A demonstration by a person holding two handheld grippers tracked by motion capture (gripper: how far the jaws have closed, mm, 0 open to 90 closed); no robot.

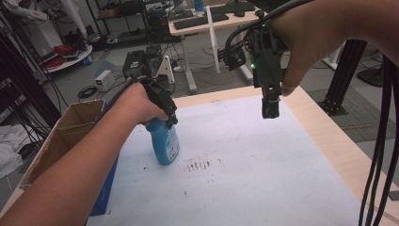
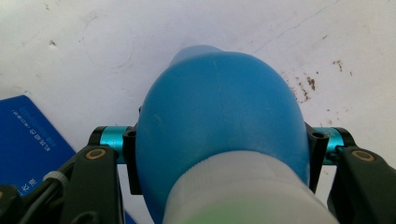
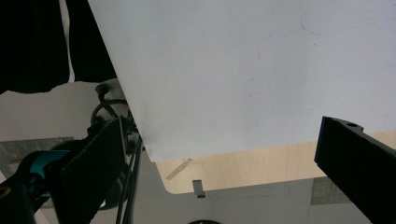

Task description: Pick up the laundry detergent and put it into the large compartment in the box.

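Observation:
A blue spray bottle [image 1: 163,143] stands upright on the white mat [image 1: 244,155], left of the middle. My left gripper [image 1: 165,117] comes down on its upper part and is shut on it. In the left gripper view the bottle's blue shoulder [image 2: 219,121] sits between the two pads [image 2: 132,161], with its white collar closest to the camera. My right gripper [image 1: 270,107] hangs high over the mat's far right part and points down. In the right gripper view its jaws stand wide apart with nothing between them [image 3: 219,170], above the mat [image 3: 243,65] and the table's wooden edge [image 3: 243,168].
An open cardboard box [image 1: 70,129] stands at the table's left edge, with a flat blue item [image 1: 106,186] beside it on the mat. Dark stains [image 1: 197,165] mark the mat right of the bottle. Cables [image 1: 381,155] hang at the right. A desk and floor clutter lie beyond the far edge.

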